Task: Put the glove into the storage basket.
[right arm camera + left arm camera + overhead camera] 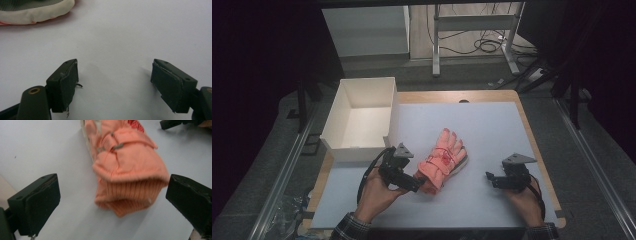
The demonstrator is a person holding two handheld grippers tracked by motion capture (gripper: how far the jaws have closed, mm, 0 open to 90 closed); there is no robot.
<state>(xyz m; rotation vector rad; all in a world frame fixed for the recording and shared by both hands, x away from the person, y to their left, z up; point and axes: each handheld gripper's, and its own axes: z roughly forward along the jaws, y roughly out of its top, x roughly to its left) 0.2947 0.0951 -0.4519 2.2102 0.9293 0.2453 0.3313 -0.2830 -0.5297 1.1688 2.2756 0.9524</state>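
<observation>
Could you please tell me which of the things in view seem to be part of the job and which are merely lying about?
Likely in play:
- orange glove, its cuff between the open left gripper
- white box, open-topped
- right gripper, open over the white mat

Just background:
- cables on the floor
- metal frame legs

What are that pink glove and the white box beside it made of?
The glove looks like soft knitted fabric: the cuff is ribbed and the surface is matte and slightly fuzzy. A smooth cream edge shows along one side, perhaps a rubbery coating, though that is hard to tell. The box has thin, flat, matte white walls with sharp corners; it seems to be cardboard or foam board, but could be thin plastic.
</observation>
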